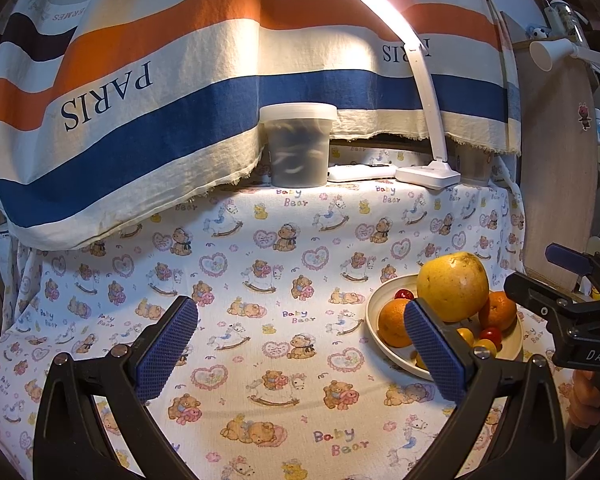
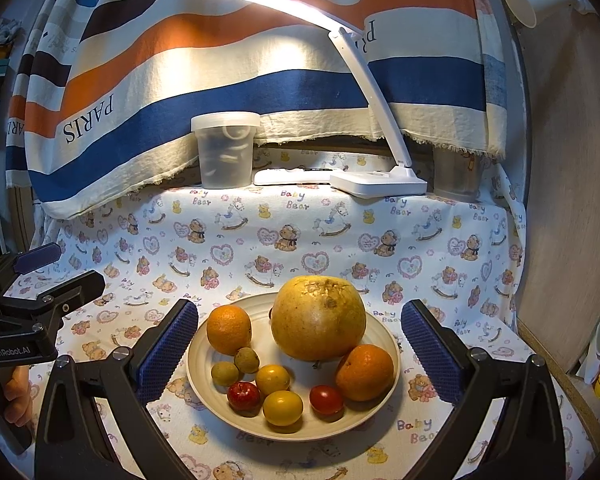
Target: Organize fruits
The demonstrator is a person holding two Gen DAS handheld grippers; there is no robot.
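Note:
A cream plate on the bear-print cloth holds a large yellow pomelo, two oranges, and several small yellow, green and red fruits. My right gripper is open and empty, its fingers either side of the plate, just in front of it. My left gripper is open and empty over bare cloth, left of the plate; its right finger hides part of the plate. The pomelo also shows there.
A lidded translucent tub, a white remote, a white desk lamp and a cup stand along the back under a striped hanging cloth. A wooden board stands at the right.

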